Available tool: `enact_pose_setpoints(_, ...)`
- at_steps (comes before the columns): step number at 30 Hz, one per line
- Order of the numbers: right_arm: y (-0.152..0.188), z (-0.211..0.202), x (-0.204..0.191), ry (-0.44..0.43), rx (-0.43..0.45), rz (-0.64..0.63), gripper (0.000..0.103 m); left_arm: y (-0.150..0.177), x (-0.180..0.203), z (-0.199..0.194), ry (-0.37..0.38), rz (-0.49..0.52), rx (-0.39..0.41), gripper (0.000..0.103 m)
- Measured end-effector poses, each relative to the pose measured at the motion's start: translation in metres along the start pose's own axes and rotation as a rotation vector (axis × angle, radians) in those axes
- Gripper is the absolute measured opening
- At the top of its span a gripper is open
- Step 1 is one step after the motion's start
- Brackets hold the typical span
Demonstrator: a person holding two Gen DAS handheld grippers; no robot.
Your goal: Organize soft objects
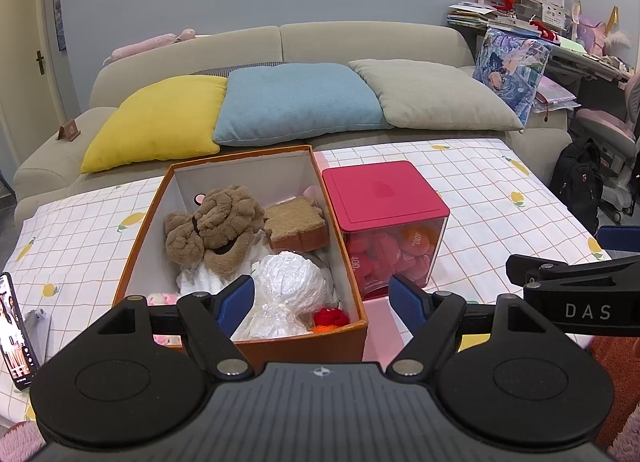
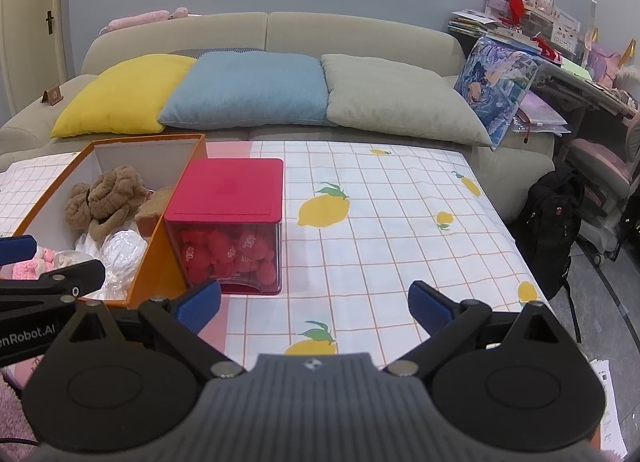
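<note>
An orange cardboard box stands on the table and holds soft things: a brown plush, a toast-shaped plush, a white item in crinkled plastic, a small red knit piece and a pink one. Right of it stands a clear cube with a red lid, filled with red plush pieces. My left gripper hangs open over the box's near right corner, nothing between its fingers. My right gripper is open above bare tablecloth, right of the cube.
A lemon-print checked cloth covers the table. Behind it is a beige sofa with yellow, blue and grey cushions. A phone leans at the table's left edge. A black backpack sits on the floor at right, with a cluttered desk beyond.
</note>
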State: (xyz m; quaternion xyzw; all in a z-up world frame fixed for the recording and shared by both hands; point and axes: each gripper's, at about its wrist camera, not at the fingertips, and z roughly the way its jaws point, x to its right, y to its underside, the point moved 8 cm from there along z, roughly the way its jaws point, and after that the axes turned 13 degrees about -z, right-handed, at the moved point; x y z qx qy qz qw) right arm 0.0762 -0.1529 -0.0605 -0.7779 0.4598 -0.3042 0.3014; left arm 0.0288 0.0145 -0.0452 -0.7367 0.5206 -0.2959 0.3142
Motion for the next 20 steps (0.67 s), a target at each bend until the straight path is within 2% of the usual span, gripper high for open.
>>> enact_pose_setpoints(20,0.0008,0.001,-0.0001,-0.01,-0.011,-0.007,0.098,0.0003,-0.002,0.0002,0.006,0.002,0.001,0.09)
